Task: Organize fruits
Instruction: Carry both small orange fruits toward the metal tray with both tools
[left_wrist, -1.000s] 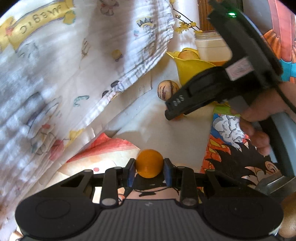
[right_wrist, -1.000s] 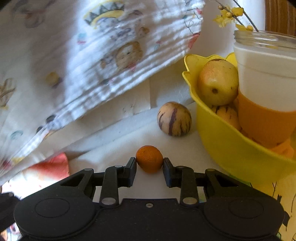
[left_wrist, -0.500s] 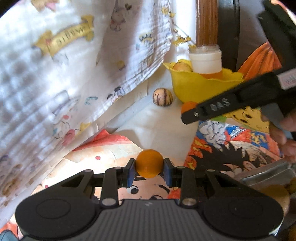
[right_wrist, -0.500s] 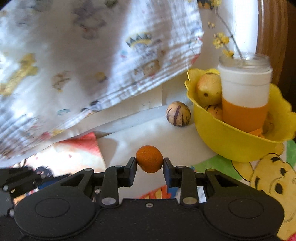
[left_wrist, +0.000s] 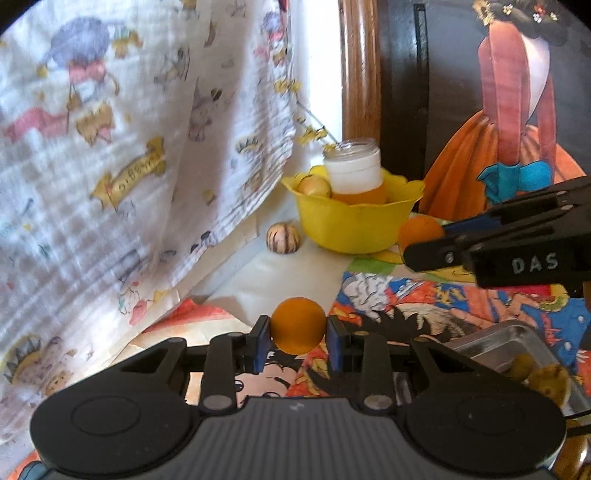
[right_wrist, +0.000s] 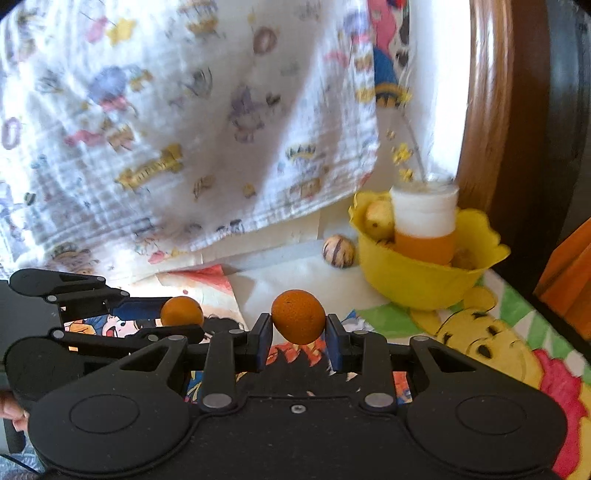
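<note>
Presently: left gripper (left_wrist: 298, 334) clamped on smooth orange fruit (left_wrist: 298, 325); right gripper (right_wrist: 298, 338) clamped on dimpled orange fruit (right_wrist: 298, 321). Both held above cartoon-print cloth (left_wrist: 424, 295), well short of yellow bowl (left_wrist: 354, 229).

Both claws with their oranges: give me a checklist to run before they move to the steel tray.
1. Left claw shut on its smooth orange, held off the table: ok.
2. Right claw shut on its dimpled orange, held off the table: ok.
3. Claws apart, not touching each other: ok.
4. Steel tray has bare floor for two oranges: cannot tell; only a corner shows, with brownish fruit at its near edge.
5. Yellow bowl, its jar and the striped fruit stand clear of both claws: ok.
</note>
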